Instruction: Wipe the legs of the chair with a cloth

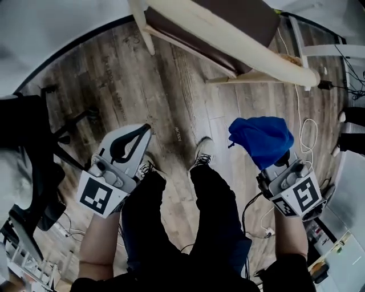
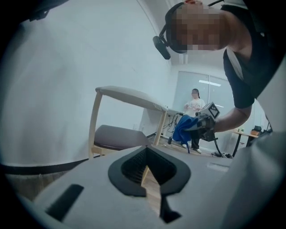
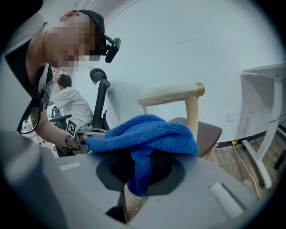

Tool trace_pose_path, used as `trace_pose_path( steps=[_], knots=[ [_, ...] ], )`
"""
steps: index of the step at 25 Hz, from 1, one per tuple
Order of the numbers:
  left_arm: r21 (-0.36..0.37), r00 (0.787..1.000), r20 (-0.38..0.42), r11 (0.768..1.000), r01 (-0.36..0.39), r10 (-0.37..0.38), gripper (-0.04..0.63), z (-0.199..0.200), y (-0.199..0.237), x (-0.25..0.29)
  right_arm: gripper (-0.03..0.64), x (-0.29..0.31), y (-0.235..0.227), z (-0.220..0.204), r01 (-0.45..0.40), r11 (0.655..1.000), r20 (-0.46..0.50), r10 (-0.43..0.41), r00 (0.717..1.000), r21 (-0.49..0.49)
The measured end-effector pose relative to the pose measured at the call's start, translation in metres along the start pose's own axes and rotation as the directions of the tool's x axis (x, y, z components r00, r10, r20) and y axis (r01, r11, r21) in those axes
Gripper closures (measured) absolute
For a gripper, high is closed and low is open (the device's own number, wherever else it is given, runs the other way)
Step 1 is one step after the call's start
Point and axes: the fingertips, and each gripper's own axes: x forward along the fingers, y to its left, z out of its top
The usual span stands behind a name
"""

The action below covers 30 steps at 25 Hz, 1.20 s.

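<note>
Blue cloth [image 1: 260,140] bunched; wooden chair [image 1: 228,34] upright

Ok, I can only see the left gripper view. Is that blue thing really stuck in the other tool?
Observer: Yes. The right gripper view shows the blue cloth pinched in the right tool, with one end hanging down between its jaws.
Operator: Is it touching the chair?
Observer: No. In the head view the chair stands farther ahead, apart from the cloth.
Operator: Is anything lying near the chair?
Observer: A white cable trails over the floor past the chair's right end.
</note>
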Motion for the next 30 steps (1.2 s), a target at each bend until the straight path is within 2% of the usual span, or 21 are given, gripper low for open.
trace_pose_path(
  steps=[4, 9, 12, 15, 20, 25, 30],
  knots=[
    [-0.084, 1.000, -0.030, 0.996, -0.010, 0.008, 0.597, 0.045, -0.027, -0.047, 0.554, -0.032, 0.030, 0.044, 0.012, 0.999, 0.013, -0.012, 1.000, 0.040],
    [-0.116, 0.998, -0.057, 0.993, -0.012, 0.005, 0.597, 0.124, -0.078, -0.083, 0.554, -0.080, 0.078, 0.108, -0.003, 0.997, 0.042, 0.000, 0.999, 0.072],
    [-0.139, 0.999, -0.035, 0.990, 0.018, -0.023, 0.597, 0.181, -0.114, -0.091, 0.554, -0.108, 0.109, 0.159, -0.017, 0.997, 0.096, 0.010, 0.995, 0.070],
    [-0.123, 0.998, -0.026, 0.991, 0.056, -0.060, 0.597, 0.233, -0.162, -0.100, 0.554, -0.144, 0.143, 0.207, -0.040, 0.998, 0.130, 0.034, 0.991, 0.043],
    [-0.048, 0.993, 0.005, 0.992, 0.117, -0.117, 0.597, 0.317, -0.236, -0.104, 0.554, -0.216, 0.175, 0.284, -0.070, 0.996, 0.207, 0.079, 0.975, -0.050],
    [-0.008, 0.995, 0.033, 0.995, 0.097, -0.097, 0.597, 0.360, -0.286, -0.113, 0.554, -0.267, 0.196, 0.312, -0.115, 0.991, 0.250, 0.128, 0.960, -0.064],
    [-0.001, 0.996, 0.079, 0.999, 0.038, -0.038, 0.598, 0.378, -0.313, -0.120, 0.554, -0.292, 0.198, 0.318, -0.166, 0.985, 0.278, 0.172, 0.945, -0.046]
  ],
)
